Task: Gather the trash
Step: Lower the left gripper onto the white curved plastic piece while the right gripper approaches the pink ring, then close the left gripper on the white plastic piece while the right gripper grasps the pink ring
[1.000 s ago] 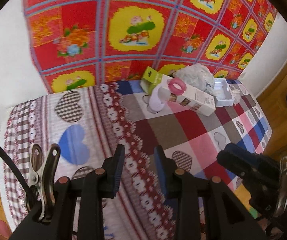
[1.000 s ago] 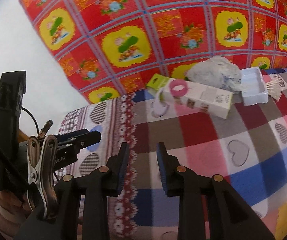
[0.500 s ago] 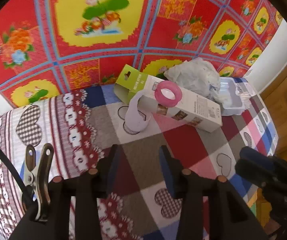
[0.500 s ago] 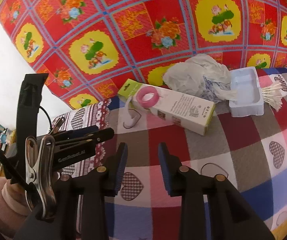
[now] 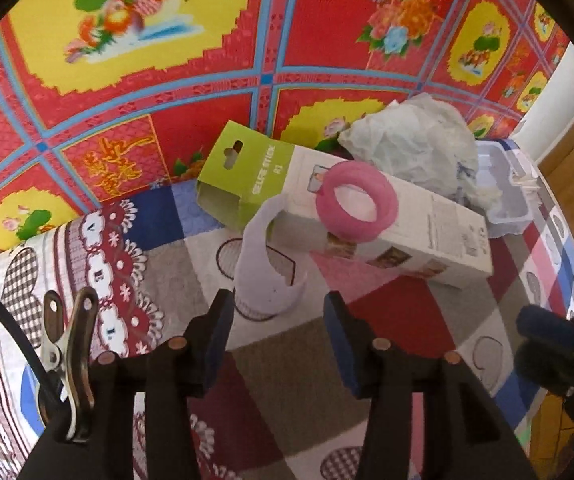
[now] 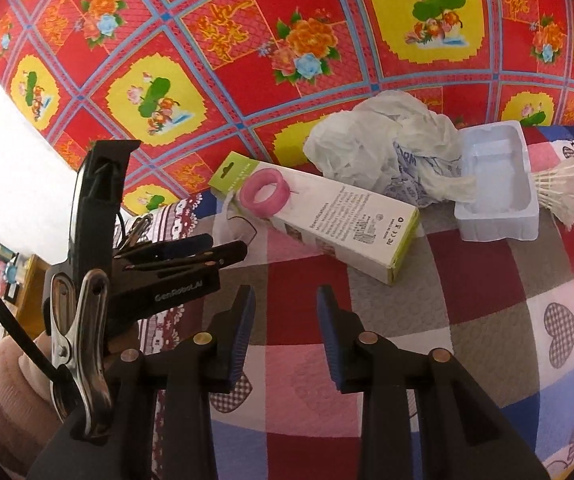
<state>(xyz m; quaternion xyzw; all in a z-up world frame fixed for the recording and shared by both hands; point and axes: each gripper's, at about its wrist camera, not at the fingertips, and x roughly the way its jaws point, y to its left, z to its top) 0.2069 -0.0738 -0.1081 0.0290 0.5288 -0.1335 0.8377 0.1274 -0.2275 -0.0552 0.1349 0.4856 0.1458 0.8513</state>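
Note:
A white and green selfie-stick box (image 5: 391, 220) (image 6: 339, 220) lies on the checked cloth, with a pink ring (image 5: 357, 207) (image 6: 265, 193) on top of it. A clear curled plastic strip (image 5: 263, 268) leans at the box's near end. A crumpled white plastic bag (image 5: 411, 144) (image 6: 383, 140) lies behind the box. My left gripper (image 5: 275, 320) is open and empty, just short of the strip. My right gripper (image 6: 285, 316) is open and empty, short of the box. The left gripper's body also shows in the right wrist view (image 6: 179, 264).
A clear plastic tray (image 6: 495, 184) (image 5: 503, 192) sits right of the bag, with a bundle of white cotton swabs (image 6: 559, 196) beside it. A red and yellow flowered cloth (image 6: 287, 40) hangs behind. The table edge (image 5: 563, 264) drops to a wooden floor on the right.
Both grippers have moved forward toward the box and trash pile, which now looks larger. Both stay open.

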